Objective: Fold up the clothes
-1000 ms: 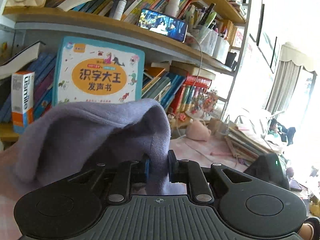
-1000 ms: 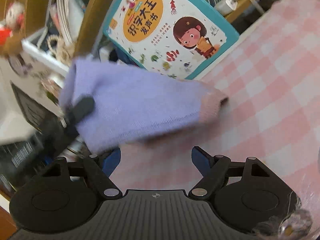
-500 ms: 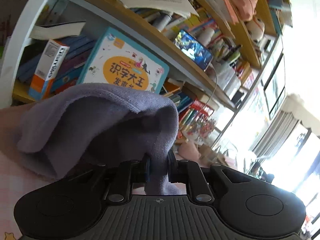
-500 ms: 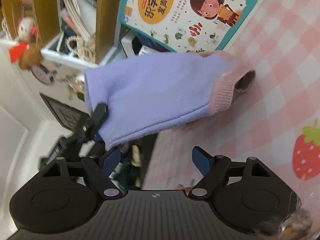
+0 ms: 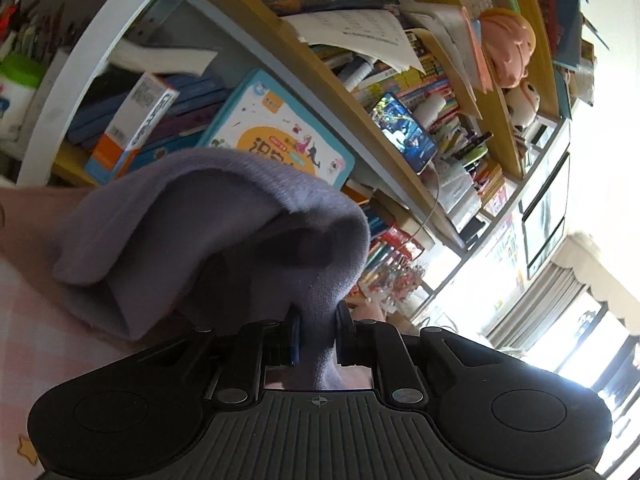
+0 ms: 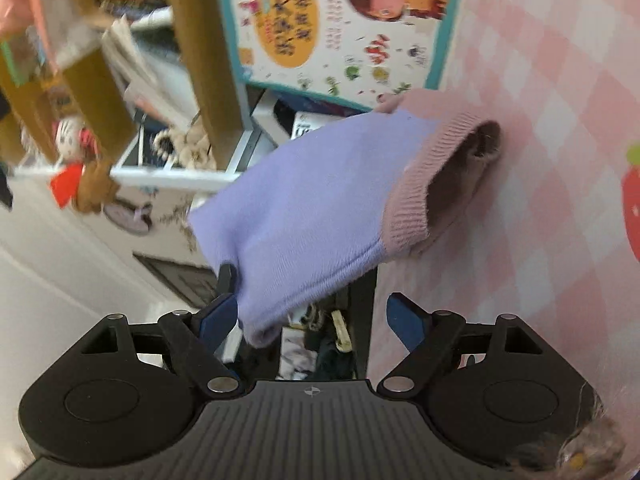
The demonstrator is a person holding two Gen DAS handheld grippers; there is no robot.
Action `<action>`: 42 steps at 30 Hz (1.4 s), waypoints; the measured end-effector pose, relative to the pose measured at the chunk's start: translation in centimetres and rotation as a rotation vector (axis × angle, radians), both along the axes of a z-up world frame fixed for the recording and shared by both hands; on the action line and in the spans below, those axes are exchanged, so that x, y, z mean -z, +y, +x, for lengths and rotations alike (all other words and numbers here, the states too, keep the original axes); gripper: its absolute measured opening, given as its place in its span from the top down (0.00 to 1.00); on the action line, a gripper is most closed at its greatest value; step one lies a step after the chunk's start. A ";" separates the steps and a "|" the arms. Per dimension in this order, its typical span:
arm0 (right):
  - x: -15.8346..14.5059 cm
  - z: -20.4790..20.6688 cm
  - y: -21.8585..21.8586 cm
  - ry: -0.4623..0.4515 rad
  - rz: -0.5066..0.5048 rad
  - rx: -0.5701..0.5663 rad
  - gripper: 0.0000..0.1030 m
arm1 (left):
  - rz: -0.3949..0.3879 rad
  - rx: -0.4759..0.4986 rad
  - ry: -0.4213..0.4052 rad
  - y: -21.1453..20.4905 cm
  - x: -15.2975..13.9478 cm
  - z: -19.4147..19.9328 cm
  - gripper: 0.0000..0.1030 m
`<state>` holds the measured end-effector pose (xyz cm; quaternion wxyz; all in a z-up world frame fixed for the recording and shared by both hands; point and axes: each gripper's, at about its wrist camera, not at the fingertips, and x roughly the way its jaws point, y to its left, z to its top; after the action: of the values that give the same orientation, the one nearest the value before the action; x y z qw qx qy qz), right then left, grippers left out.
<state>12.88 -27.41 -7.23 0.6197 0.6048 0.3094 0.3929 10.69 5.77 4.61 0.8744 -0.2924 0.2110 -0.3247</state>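
Right wrist view: your sock (image 6: 316,208), lilac with a pink cuff (image 6: 416,196), hangs stretched in the air, cuff end touching the pink checked cloth (image 6: 540,128) and toe end pinched by the left gripper (image 6: 226,276) at the near left. In the left wrist view that left gripper (image 5: 318,336) is clamped on a bunched fold of the sock (image 5: 224,216), which drapes up and over in front of the lens. Your right gripper (image 6: 312,316) stands wide apart and empty, its near-left pad just beside the sock's lower edge, not pressing it.

The risk, as I judge it: the pinch is on a small fold, so a pull could slip it free and drop the sock off the table edge toward the clutter below. Both grippers point roughly level and are rolled, so the bookshelf (image 5: 304,92) and picture book (image 6: 332,24) tilt steeply.
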 end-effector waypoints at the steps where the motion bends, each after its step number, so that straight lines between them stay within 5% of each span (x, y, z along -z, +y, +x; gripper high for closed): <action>1: 0.1 0.2 0.1 0.011 -0.017 0.016 0.22 | -0.008 0.003 0.007 0.1 0.3 -0.1 0.86; 3: 0.4 0.6 0.3 0.034 -0.054 0.047 0.28 | -0.015 0.008 0.013 0.2 0.7 -0.3 0.86; 8: 1.5 0.9 1.0 0.101 -0.088 0.100 0.81 | -0.004 0.003 0.033 0.2 1.7 -1.6 0.86; 10: 1.1 0.7 1.0 0.065 -0.102 0.101 0.92 | -0.004 0.004 0.047 0.2 2.3 -2.5 0.86; 15: -2.2 -1.4 -1.8 -0.093 -0.069 0.200 0.94 | -0.030 0.050 0.008 -0.4 2.1 -5.3 0.88; 18: -4.4 -3.1 -3.8 -0.165 0.028 0.255 0.94 | -0.002 0.126 -0.097 -2.1 -0.4 -7.4 0.90; 22: -10.4 -5.9 -5.9 -0.333 0.033 0.319 0.94 | 0.030 0.227 -0.294 -5.0 -4.9 -10.9 0.91; 28: -23.2 -13.2 -8.0 -0.831 -0.045 0.408 0.94 | -0.094 0.361 -0.672 -6.2 -11.6 -17.6 0.91; 31: -27.3 -16.4 -7.3 -1.034 -0.081 0.408 0.94 | -0.192 0.425 -0.785 -4.7 -13.0 -19.6 0.91; 33: -29.4 -18.0 -6.7 -1.145 -0.114 0.400 0.94 | -0.233 0.441 -0.789 -3.5 -12.6 -19.7 0.91; 36: -29.3 -17.3 -4.7 -1.141 -0.197 0.380 0.94 | -0.252 0.415 -0.738 -2.1 -10.8 -18.4 0.90; 39: -27.0 -14.1 -2.6 -1.023 -0.280 0.337 0.94 | -0.253 0.349 -0.588 0.1 -7.3 -15.6 0.90; 42: -22.6 -8.1 0.4 -0.790 -0.381 0.231 0.94 | -0.209 0.220 -0.375 2.0 -3.2 -12.1 0.86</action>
<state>4.78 -26.98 15.37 0.8302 0.3145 0.0466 0.4579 -1.37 7.79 7.84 0.8226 -0.2911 0.0410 -0.4868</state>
